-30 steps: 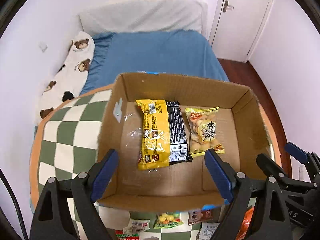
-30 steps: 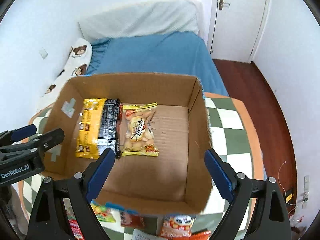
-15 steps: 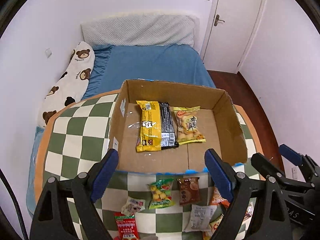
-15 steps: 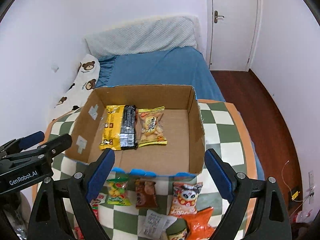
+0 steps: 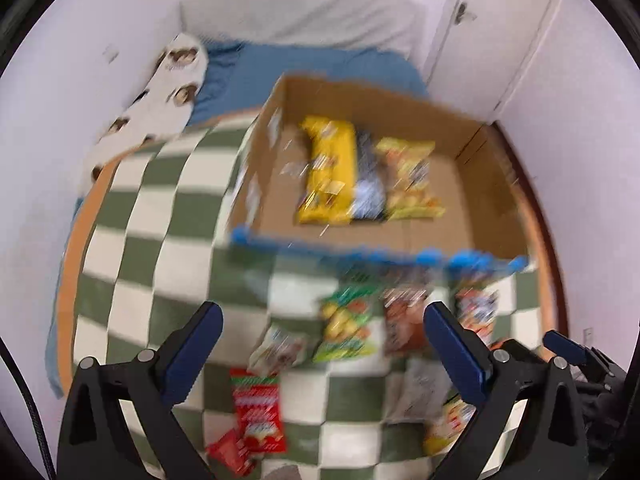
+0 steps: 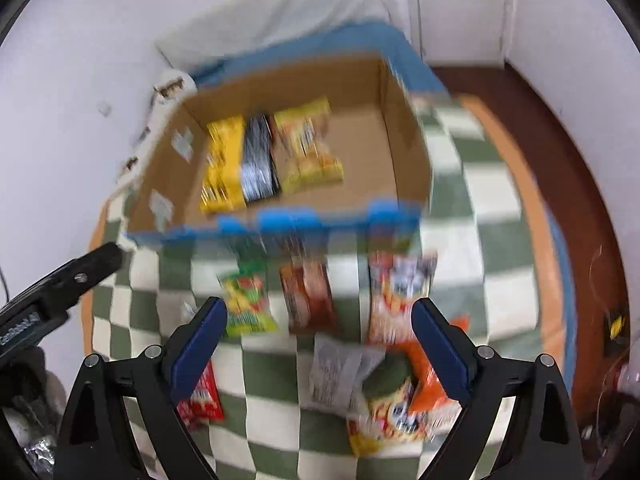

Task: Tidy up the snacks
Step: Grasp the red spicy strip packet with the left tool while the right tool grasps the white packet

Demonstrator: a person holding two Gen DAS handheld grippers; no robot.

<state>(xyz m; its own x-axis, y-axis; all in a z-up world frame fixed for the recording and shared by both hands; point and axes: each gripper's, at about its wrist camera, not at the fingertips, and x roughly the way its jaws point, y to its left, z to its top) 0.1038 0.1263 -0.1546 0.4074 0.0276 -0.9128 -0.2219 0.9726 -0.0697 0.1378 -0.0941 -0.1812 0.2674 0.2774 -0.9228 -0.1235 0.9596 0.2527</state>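
L gripper jaws just widened, nothing btwn; R gripper apart, empty. Green packet, long axis toward box, is seen just ahead of both, box-side.

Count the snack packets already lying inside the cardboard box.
3, side by side on the brown cardboard box floor: yellow packet leftmost, black packet in the middle, yellow-orange packet rightmost. Blur could hide others.

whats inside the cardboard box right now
Inside the cardboard box lie a yellow packet, a black packet and a yellow-orange snack bag, side by side at its left. The rest is bare floor. Anything under the packets is hidden.
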